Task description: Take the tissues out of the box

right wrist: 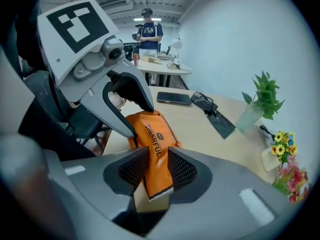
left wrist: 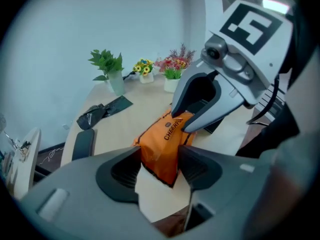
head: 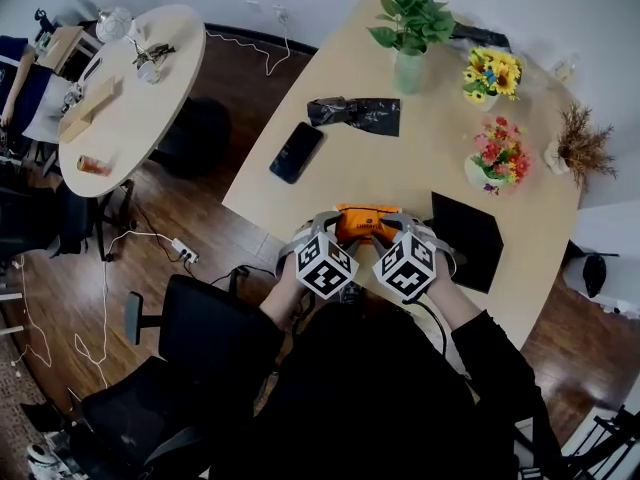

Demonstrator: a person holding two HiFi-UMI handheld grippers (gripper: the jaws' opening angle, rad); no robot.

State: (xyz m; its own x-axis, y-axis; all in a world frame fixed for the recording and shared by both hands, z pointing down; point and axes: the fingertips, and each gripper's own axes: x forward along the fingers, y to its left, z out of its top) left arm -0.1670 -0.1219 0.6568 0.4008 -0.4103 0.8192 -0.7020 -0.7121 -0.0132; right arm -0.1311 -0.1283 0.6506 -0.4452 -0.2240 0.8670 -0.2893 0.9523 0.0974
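Item: orange tissue pack (head: 365, 223), soft wrapper, dark print along one face, at the near edge of the light wooden tabletop (head: 400, 173), directly in front of the person. It is held from both ends. Left tool (left wrist: 159, 166): jaws narrow, pads pressed on the near end of the pack, whose corner sticks out between them. Right tool (right wrist: 157, 166): jaws narrow, ribbed pads clamped on the opposite end, with the wrapper edge hanging below them. Both tools point steeply down and stand side by side, marker cubes toward the person. Whether the pack rests on the tabletop or hangs just above it cannot be told. Also on the tabletop: black phone (head: 296, 152), lying flat, left of centre; crumpled black plastic sheet (head: 355, 114), beyond the phone; green plant in a pale vase (head: 410, 33), at the far edge; yellow flower bunch (head: 492, 73), right of the plant; pink and red flower bunch (head: 498, 156), nearer than the yellow one; dried brown sprig (head: 580, 146), at the right edge; flat black pad (head: 468, 238), just right of the right tool. Surroundings: round table (head: 135, 88) with small clutter, well apart to the left; black chair (head: 205, 343), beside the person; white power strip (head: 184, 250) on the wooden floor; a second person (right wrist: 148, 31) standing beyond the round table.
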